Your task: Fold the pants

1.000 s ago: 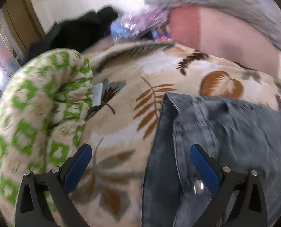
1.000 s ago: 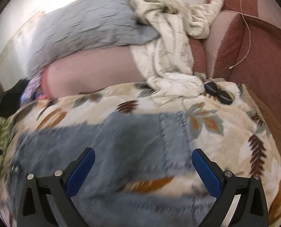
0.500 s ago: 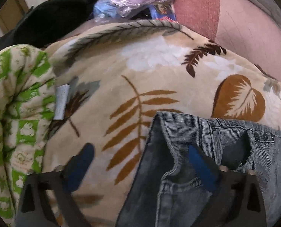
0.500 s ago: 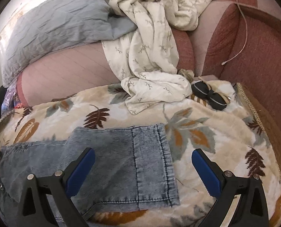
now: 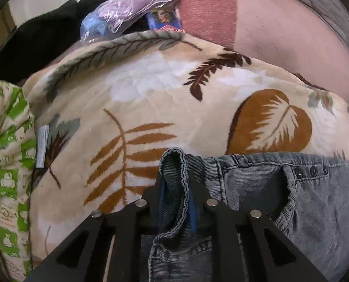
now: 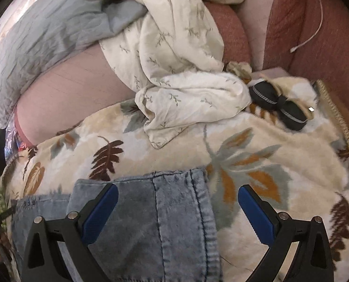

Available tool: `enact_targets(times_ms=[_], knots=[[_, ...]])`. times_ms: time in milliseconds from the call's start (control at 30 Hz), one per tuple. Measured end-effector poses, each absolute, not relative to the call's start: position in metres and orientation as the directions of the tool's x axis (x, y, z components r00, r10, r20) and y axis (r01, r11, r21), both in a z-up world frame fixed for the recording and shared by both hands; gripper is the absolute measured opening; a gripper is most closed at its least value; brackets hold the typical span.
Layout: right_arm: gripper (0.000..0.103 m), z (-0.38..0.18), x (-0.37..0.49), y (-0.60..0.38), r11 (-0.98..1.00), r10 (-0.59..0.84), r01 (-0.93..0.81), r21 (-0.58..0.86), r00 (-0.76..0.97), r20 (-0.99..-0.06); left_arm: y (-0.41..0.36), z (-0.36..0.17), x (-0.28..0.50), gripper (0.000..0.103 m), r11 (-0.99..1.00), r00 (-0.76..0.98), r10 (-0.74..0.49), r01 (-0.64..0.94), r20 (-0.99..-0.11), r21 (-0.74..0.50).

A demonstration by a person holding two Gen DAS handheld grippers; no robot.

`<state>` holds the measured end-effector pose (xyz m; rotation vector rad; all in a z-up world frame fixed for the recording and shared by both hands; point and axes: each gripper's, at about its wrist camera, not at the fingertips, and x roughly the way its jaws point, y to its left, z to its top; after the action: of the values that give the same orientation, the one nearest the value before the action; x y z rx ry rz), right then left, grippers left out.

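L gripper [image 5: 175, 202] is pinching the jeans [image 5: 292, 211] waistband w/ fingers clamped, R gripper [image 6: 178, 211] is hovering wide open, empty, over a leg hem; jeans are lying on the blanket [image 5: 151, 94], folding barely started.

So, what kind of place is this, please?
Probably a home living room or bedroom: a pinkish-red upholstered sofa, a beige leaf-patterned fleece blanket, and a crumpled cream sprig-print sheet.

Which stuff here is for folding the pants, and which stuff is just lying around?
For the job: denim pants; left tongs, shut on the waistband; right tongs, open over the leg hem.

Just lying about: leaf blanket, cream sheet, grey pillow, black bow, green-patterned cloth.
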<state>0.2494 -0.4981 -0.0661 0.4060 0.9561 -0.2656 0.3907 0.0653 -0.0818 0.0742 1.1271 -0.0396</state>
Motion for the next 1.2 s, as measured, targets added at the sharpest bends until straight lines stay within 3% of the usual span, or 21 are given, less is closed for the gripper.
enact_targets(times_ms=[100,167,300,433,500,633,1200], knots=[[0.100,-0.087,0.265,-0.501,0.892,-0.055,0.415,0.181,0.496,-0.866,0.071,-0.071,0.387,0.016,0.997,0.443,-0.024,0.077,-0.896,0.011],[0.081,-0.099,0.271,-0.503,0.888,-0.025,0.414,0.200,0.478,-0.878,0.076,-0.064,0.383,0.016,0.997,0.453,-0.031,0.081,-0.891,0.007],[0.071,-0.109,0.279,-0.497,0.900,-0.043,0.400,0.174,0.478,-0.877,0.087,-0.058,0.381,0.016,0.996,0.465,-0.065,0.084,-0.883,-0.029],[0.032,-0.103,0.275,-0.492,0.912,-0.080,0.386,0.138,0.498,-0.864,0.092,-0.054,0.376,0.016,0.996,0.473,-0.084,0.075,-0.877,-0.055],[0.020,-0.096,0.268,-0.493,0.910,-0.070,0.383,0.160,0.522,-0.850,0.094,-0.050,0.373,0.016,0.995,0.488,-0.100,0.074,-0.867,-0.072],[0.012,-0.087,0.250,-0.492,0.908,-0.029,0.362,0.212,0.558,-0.829,0.095,-0.034,0.362,0.016,0.992,0.510,-0.120,0.082,-0.852,-0.091],[0.012,-0.005,0.142,-0.490,0.879,0.064,0.292,0.377,0.711,-0.700,0.114,0.051,0.266,0.016,0.970,0.592,-0.242,0.141,-0.768,-0.197]])
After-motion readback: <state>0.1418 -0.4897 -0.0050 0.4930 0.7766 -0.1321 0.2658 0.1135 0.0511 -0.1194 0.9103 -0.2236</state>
